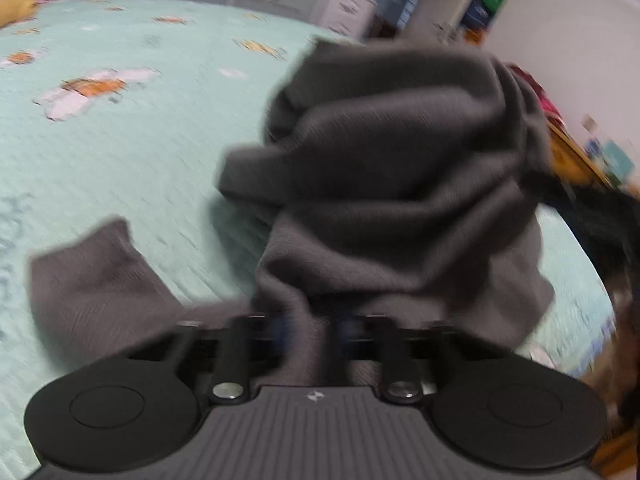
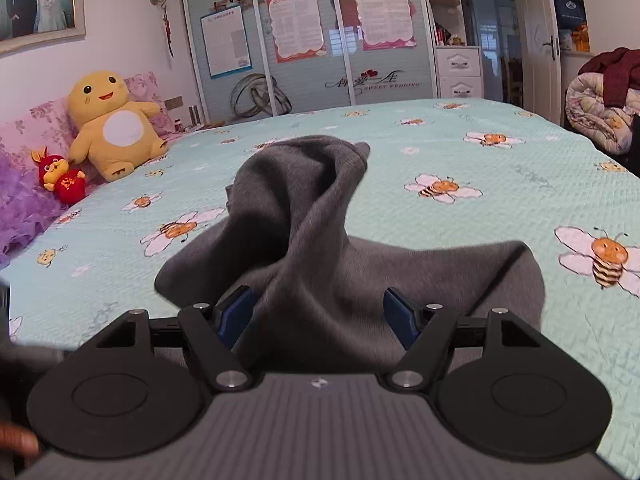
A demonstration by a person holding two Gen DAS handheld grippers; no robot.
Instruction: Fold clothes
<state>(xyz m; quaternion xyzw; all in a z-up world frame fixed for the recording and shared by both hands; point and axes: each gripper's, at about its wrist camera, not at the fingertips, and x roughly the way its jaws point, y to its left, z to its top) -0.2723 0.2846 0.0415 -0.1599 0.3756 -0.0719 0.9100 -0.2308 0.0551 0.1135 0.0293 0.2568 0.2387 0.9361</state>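
Bunched grey garment point(image 2: 320, 240) blocks ahead; bedspread point(image 2: 500, 168) lies open to the right.

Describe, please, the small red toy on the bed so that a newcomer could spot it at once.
Start at the bed with its mint bee-print cover and look to the pillow end. A big yellow plush sits there; the red toy leans at its foot, far smaller, with a yellow face and upright ears.

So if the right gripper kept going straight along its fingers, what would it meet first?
The grey garment: it already lies bunched between the open right gripper fingers, so it would push into that fabric almost at once, before reaching the bedspread.
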